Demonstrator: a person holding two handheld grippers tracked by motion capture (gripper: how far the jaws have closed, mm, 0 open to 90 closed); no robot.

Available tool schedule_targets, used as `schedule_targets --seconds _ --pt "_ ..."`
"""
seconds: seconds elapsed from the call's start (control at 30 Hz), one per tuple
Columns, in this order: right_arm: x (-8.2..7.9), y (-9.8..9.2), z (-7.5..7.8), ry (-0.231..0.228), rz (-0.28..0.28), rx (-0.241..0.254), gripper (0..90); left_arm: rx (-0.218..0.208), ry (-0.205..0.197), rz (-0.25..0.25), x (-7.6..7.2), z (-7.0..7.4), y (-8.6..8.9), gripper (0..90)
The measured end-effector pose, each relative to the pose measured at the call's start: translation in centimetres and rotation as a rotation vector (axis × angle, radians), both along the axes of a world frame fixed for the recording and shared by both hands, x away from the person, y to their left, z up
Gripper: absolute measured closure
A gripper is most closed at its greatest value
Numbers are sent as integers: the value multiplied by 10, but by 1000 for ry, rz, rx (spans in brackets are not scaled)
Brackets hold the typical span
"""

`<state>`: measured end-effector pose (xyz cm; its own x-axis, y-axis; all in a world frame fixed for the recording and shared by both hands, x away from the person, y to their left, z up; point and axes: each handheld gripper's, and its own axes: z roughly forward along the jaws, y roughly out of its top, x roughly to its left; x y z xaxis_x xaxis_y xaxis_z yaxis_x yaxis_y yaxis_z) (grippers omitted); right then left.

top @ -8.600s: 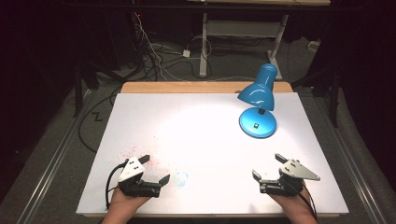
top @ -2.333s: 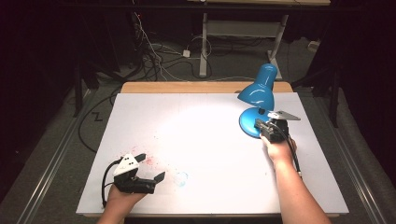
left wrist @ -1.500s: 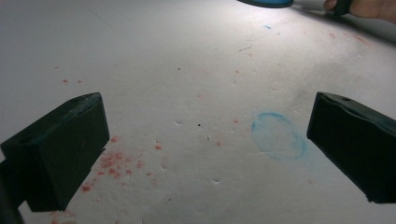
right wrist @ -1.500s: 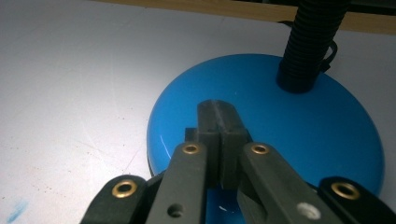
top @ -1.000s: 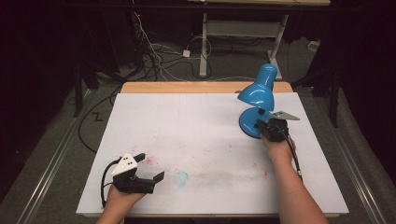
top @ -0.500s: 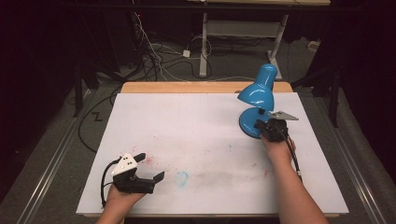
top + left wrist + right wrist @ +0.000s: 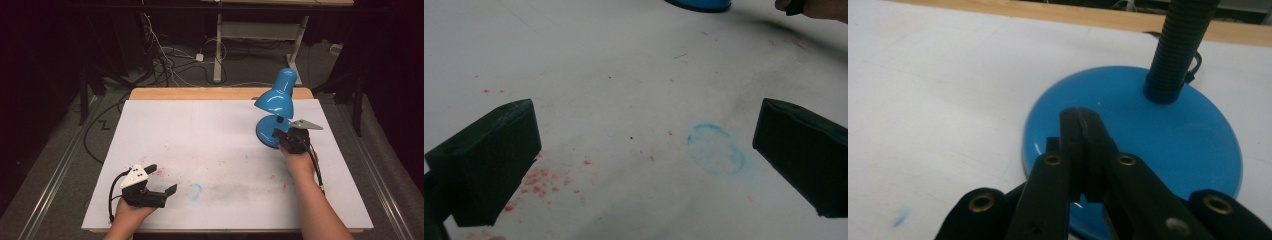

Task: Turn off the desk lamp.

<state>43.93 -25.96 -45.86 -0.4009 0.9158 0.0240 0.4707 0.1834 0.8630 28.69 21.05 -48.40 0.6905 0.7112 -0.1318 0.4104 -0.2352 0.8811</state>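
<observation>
Right gripper (image 7: 1081,117) now over lamp base (image 7: 1168,150)

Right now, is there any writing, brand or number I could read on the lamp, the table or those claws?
None: no readable text anywhere.
Lamp: plain blue shade and base, no label visible.
Table: only red specks and a blue ring stain, no writing.
Left claw: white plate on top, no print legible.
Right claw: plain black jaws, shut over the lamp base, unmarked.
</observation>
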Motion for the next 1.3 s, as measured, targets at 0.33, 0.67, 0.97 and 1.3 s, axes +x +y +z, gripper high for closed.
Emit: schedule_targets --seconds 0.33,0.67,0.97,1.3 --pt "-36 11 12 -46 76 43 900 3 1 -1 2 -1 -1 0" --pt "-74 17 -10 -12 149 51 900 5 1 2 3 -2 -1 0" --pt "-119 2 -12 -23 183 56 900 1 5 7 4 -4 1 0" --pt "-152 -12 -16 -54 188 53 900 -9 4 3 4 -4 -1 0"
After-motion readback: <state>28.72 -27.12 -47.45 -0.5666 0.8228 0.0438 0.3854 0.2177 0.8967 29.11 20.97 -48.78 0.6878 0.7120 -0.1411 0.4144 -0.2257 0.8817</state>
